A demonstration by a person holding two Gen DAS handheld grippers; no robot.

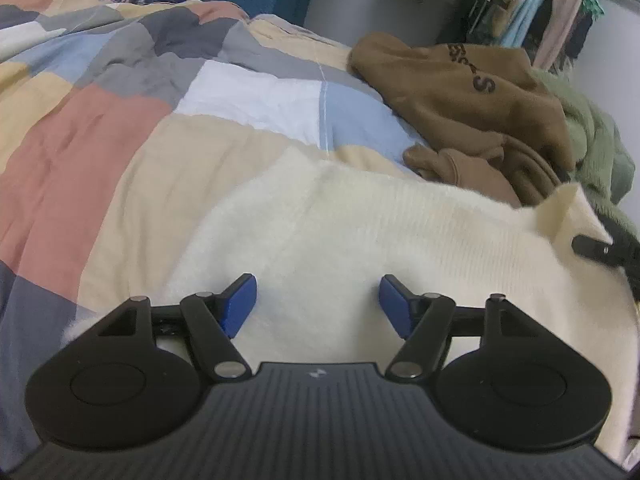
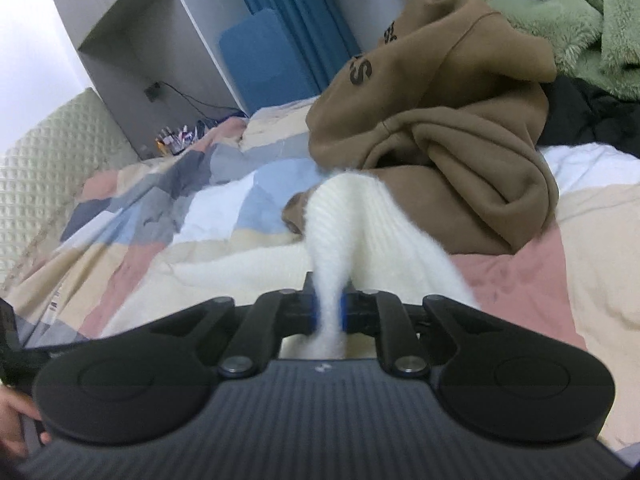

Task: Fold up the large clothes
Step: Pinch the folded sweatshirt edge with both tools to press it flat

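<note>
Our right gripper (image 2: pixel 329 314) pinches the sweater (image 1: pixel 360 240) tight, our left gripper (image 1: pixel 318 306) gapes wide with empty jaws, so one-sided pulling could drag it crooked onto the hoodie (image 2: pixel 440 140).

I count one white sweater (image 1: pixel 360 232), one brown hoodie (image 1: pixel 472 112), one green fleece blanket (image 2: pixel 560 12), one patchwork duvet (image 1: pixel 120 120), two tools.
</note>
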